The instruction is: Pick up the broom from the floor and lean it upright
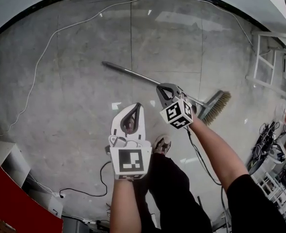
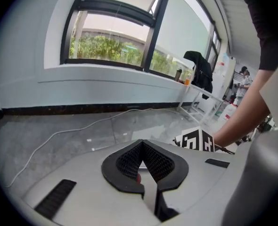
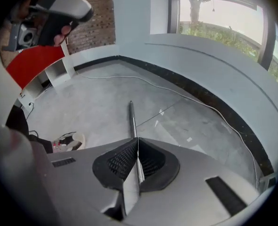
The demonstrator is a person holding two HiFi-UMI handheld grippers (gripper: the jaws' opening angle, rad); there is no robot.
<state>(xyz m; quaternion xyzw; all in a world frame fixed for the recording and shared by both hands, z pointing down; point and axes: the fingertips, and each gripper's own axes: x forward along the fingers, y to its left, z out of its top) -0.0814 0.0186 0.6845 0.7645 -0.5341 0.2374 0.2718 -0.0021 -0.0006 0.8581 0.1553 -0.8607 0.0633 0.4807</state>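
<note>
- The long broom with a grey metal handle [image 1: 133, 74] and straw-coloured bristles [image 1: 219, 105] stretches across the grey concrete floor [image 1: 75, 96], with its handle end far left and its brush head to the right.
- The right gripper [image 1: 165, 92] has its jaws pressed together on that handle, close to the brush end. From between the jaws the rod [image 3: 131, 114] runs out over the floor.
- The left gripper [image 1: 135, 111] hangs just near-left of the right one, its jaw tips meeting with nothing between them [image 2: 142, 145].
- A thin white cable [image 1: 51, 38] curls along the far-left floor.
- A white metal rack [image 1: 271, 62] stands far right.
</note>
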